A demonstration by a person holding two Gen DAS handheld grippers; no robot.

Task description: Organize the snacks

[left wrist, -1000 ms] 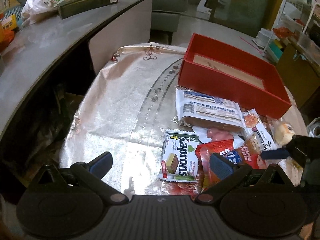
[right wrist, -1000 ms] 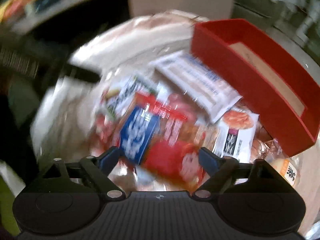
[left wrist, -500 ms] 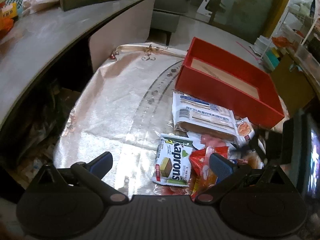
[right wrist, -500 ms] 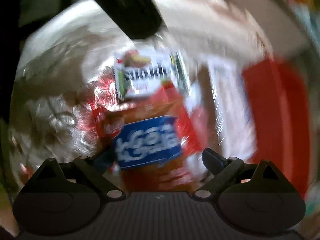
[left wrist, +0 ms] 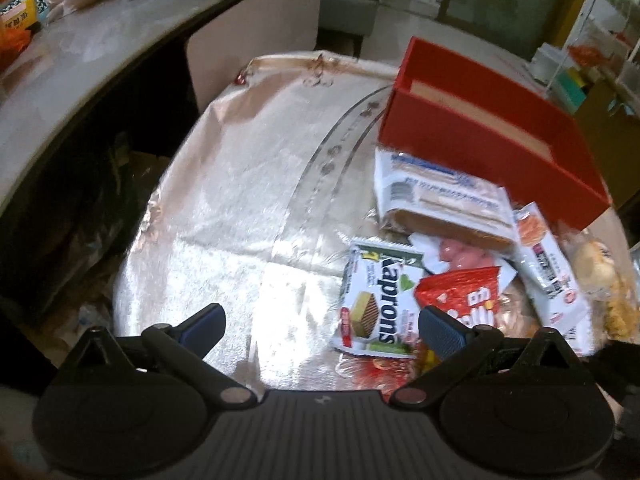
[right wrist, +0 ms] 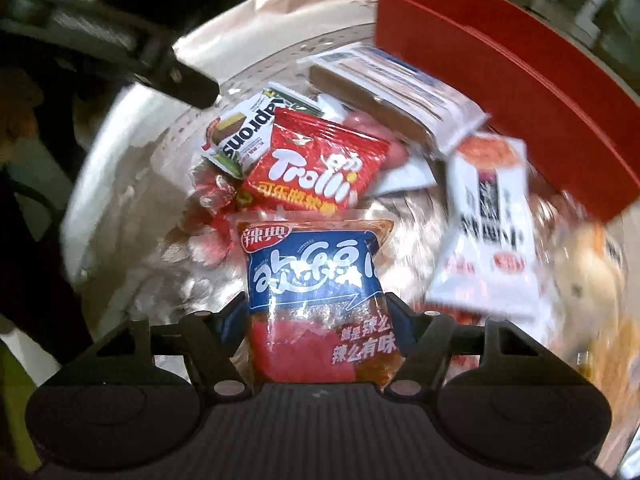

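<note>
Foil-covered table [left wrist: 240, 220], right gripper [right wrist: 320, 320] just closed, seemingly clamping blue-labelled packet [right wrist: 312, 276], left gripper [left wrist: 320, 324] wide.

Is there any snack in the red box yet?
No: in the left wrist view the red box shows only its bare tan floor, every packet still outside it.

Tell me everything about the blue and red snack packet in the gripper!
The snack packet is a shiny, see-through plastic pouch with a blue label in big white letters, a small red badge on top and a red patch with white writing lower down. Reddish-brown food shows through it. It stands lengthwise between the right gripper fingers, whose jaws have just been closing and now press its sides. Its top edge reaches the red candy bag beyond.
</note>
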